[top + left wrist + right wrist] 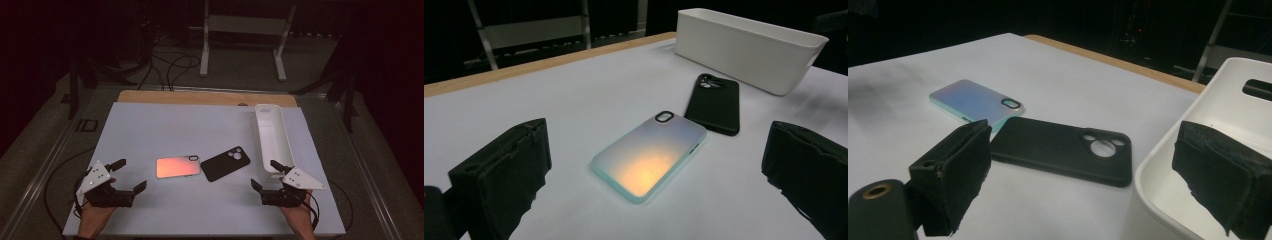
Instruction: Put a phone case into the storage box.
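Two phone cases lie flat side by side on the white worktop [165, 215], between the two grippers and a little beyond them. The left gripper [131, 174] sits low near the person's edge of the worktop, its jaws spread wide with nothing between them. Straight ahead of it, just past the jaw tips, lies the frosted, translucent phone case with a pale teal rim and a warm orange glow [650, 161], back side up, its camera cut-out at the far end. Nothing lies between that gripper and this case.

The matte black, soft-looking phone case with round camera holes [1062, 149] lies just beyond the frosted one as the left gripper looks at it, close beside it but whether they touch I cannot tell. From the right gripper [265, 174], likewise held wide with empty jaws, the black case is the nearer one, right in front of its jaws, with the frosted case behind it.

A long white plastic tub with a handle slot [272, 135] stands close by the right gripper, one jaw over its near corner. Past the worktop's wooden far edge are cables [170, 62] and a white metal stand [245, 37] on the floor.
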The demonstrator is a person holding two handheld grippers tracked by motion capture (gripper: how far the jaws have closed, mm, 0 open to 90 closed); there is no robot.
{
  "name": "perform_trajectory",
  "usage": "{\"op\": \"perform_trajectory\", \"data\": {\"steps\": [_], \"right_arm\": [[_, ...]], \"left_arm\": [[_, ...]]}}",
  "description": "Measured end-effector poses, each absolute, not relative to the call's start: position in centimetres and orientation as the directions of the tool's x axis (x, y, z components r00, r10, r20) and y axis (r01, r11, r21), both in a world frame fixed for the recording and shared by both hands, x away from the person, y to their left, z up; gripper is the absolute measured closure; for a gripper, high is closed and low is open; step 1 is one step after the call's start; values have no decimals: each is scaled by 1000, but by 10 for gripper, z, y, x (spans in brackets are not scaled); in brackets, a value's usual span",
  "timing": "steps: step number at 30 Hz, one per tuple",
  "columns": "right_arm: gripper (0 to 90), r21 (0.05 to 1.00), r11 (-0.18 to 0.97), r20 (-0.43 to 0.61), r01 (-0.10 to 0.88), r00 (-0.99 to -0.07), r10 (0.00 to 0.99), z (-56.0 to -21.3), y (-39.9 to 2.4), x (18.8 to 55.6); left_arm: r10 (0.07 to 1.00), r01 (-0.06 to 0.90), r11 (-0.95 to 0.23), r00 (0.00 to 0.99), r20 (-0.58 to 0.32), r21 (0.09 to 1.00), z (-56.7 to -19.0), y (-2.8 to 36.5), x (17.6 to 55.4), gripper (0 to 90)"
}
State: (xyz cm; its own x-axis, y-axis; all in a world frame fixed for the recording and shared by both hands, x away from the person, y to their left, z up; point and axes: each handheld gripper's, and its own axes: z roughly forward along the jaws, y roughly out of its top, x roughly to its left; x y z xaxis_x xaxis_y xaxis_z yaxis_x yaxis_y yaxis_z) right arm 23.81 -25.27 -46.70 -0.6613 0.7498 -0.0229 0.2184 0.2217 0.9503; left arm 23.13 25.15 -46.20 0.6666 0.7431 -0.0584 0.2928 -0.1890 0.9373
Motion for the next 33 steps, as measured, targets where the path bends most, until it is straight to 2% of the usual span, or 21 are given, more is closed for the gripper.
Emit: {"op": "perform_trajectory", "data": {"steps": [20,33], "right_arm": [[87,947,216,-8,237,-656,754,-470,-254,242],[87,948,214,-9,237,-650,760,-469,-255,244]], "left_arm": [[738,307,-203,672,-61,930,-454,247,238,3],[730,324,-223,681,-62,919,-444,239,265,4]]}}
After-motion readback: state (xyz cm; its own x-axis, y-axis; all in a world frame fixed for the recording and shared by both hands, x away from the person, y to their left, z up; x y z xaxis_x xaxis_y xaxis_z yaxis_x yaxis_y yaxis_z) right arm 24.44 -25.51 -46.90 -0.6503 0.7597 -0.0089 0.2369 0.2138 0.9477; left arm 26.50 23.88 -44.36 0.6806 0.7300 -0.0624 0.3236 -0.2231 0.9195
